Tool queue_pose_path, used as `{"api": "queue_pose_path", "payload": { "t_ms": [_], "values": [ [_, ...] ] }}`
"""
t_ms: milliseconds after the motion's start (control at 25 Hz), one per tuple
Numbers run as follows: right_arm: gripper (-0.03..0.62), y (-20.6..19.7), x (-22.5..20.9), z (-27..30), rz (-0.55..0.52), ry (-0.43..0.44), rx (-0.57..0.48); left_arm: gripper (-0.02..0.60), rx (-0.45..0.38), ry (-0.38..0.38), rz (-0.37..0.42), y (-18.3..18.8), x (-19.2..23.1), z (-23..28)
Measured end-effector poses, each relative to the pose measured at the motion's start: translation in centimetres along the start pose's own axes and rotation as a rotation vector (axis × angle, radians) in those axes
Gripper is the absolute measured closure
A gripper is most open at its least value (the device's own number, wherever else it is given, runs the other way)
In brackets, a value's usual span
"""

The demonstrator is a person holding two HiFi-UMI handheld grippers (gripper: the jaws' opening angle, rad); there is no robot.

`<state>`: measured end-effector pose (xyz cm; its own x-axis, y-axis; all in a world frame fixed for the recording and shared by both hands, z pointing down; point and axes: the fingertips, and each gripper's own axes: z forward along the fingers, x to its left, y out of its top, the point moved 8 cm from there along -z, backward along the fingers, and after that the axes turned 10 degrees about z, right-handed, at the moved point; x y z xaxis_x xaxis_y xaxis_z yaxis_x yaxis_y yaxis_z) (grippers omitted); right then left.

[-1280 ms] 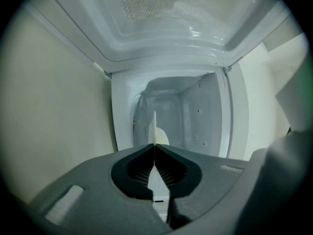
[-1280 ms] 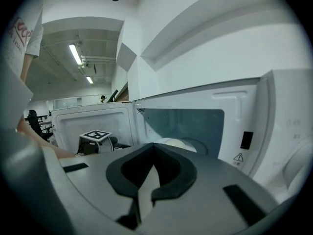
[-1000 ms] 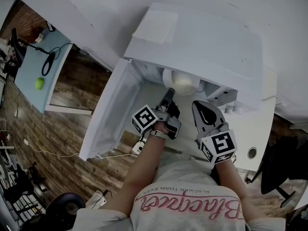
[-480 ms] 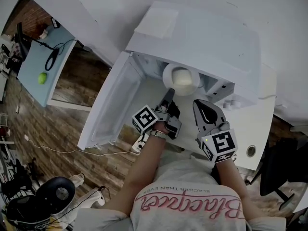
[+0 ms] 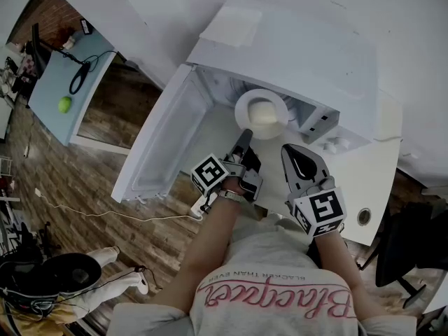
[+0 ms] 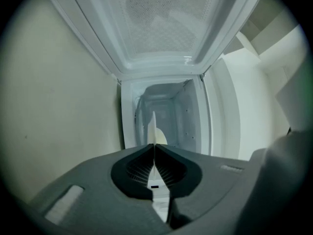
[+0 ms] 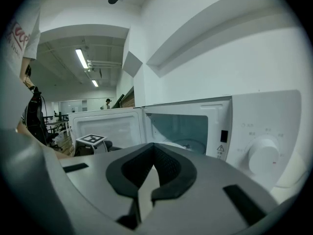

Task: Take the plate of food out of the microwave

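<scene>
The white microwave stands on a white counter with its door swung open to the left. A white plate carrying a pale mound of food sits half out of the opening. My left gripper is shut on the plate's near rim. In the left gripper view the plate shows edge-on, pinched between the jaws of the left gripper, with the oven cavity behind. My right gripper hovers shut and holding nothing, just right of the plate, before the control panel. The right gripper view shows its closed jaws and the dial.
A flat white sheet lies on top of the microwave. The counter runs on to the right, with a round hole near its edge. A pale blue table with a green ball stands at far left over wooden flooring.
The plate has come further out of the microwave's opening, drawn toward me by the left gripper. The right gripper stays beside it, still shut.
</scene>
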<state>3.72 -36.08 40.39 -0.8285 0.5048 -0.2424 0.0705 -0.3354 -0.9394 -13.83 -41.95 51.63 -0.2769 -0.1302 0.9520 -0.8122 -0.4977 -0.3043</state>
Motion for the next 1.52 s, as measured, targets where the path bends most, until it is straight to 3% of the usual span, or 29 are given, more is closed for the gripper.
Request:
{"api": "queue_pose_path", "payload": {
  "t_ms": [360, 840, 1520],
  "values": [
    [0.583, -0.6, 0.8, -1.9, -0.021, 0.03, 0.007, 0.569, -0.047, -0.021, -0.024, -1.4, 0.0, -2.4],
    [0.583, -1.4, 1.3, -4.5, -0.048, 0.072, 0.012, 0.569, -0.138, -0.115, -0.066, -3.5, -0.8, -4.9],
    [0.583, -1.5, 1.0, -7.6, -0.065, 0.115, -0.017, 0.569, -0.191, -0.142, -0.047, -5.1, -2.8, -7.7]
  ]
}}
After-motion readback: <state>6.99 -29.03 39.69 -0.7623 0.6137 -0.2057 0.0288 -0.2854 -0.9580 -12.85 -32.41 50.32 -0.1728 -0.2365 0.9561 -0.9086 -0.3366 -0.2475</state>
